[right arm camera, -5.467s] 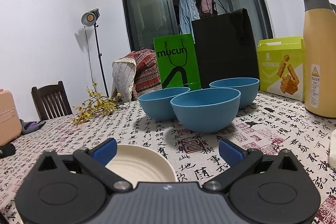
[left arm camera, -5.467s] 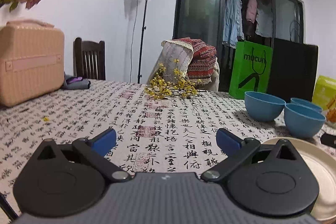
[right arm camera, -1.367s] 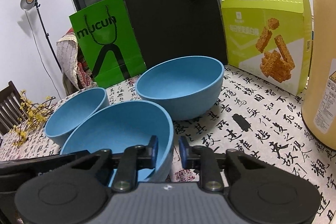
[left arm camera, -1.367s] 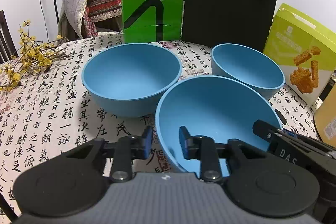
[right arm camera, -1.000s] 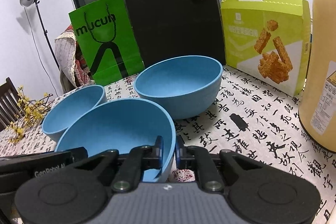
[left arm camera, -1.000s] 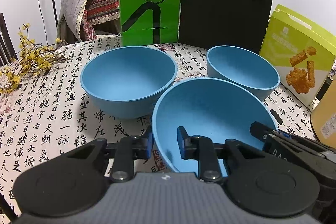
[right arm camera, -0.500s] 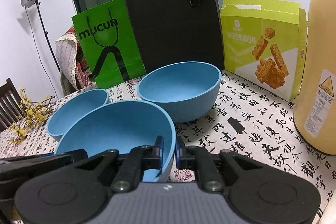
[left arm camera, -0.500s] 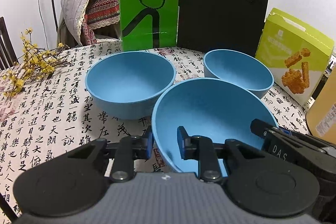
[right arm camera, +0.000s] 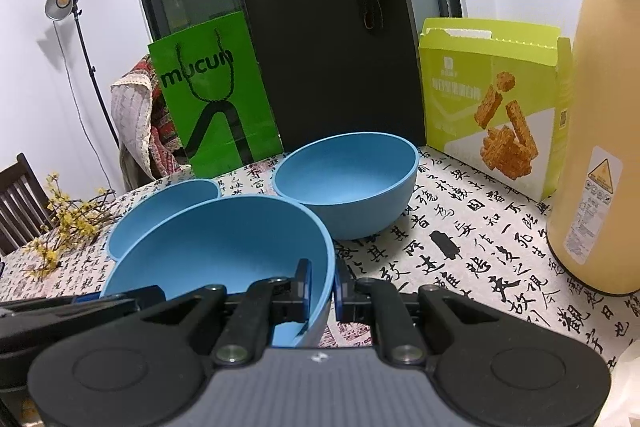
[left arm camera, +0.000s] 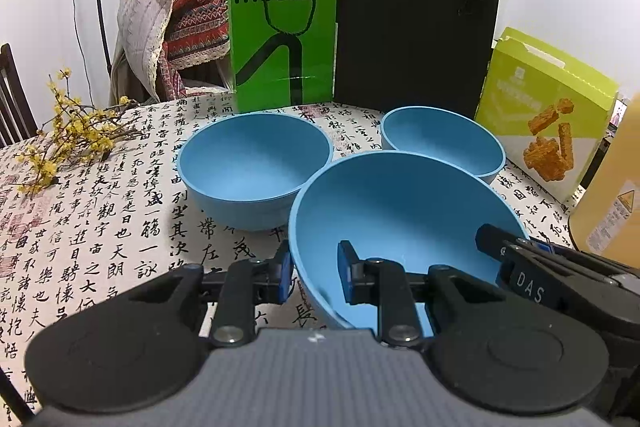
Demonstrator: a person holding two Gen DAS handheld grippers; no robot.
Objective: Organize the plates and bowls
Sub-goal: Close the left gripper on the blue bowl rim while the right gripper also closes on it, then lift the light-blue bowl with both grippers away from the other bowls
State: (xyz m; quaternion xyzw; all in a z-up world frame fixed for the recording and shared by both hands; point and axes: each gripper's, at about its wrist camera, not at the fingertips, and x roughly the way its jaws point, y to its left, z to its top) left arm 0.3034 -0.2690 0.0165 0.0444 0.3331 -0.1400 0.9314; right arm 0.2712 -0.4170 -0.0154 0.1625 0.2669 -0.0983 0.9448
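Three blue bowls are in sight. The nearest blue bowl [left arm camera: 400,211] [right arm camera: 224,243] hangs tilted, just above the patterned tablecloth [left arm camera: 100,219]. My left gripper [left arm camera: 314,273] is shut on its left rim, one pad inside and one outside. My right gripper [right arm camera: 321,287] is shut on its right rim the same way, and shows at the right edge of the left wrist view. A second blue bowl [left arm camera: 256,163] [right arm camera: 160,211] rests on the cloth behind at left. The third blue bowl [left arm camera: 444,143] [right arm camera: 348,179] rests behind at right.
At the back stand a green paper bag [left arm camera: 282,31], a black bag [left arm camera: 416,19] and a lime snack box [left arm camera: 548,111] [right arm camera: 492,103]. A tall yellow thermos [right arm camera: 600,131] stands close at the right. Yellow flower sprigs [left arm camera: 68,143] lie at the left.
Both grippers have risen a little with the near bowl held between them. The two other bowls now sit lower and farther off in both views.
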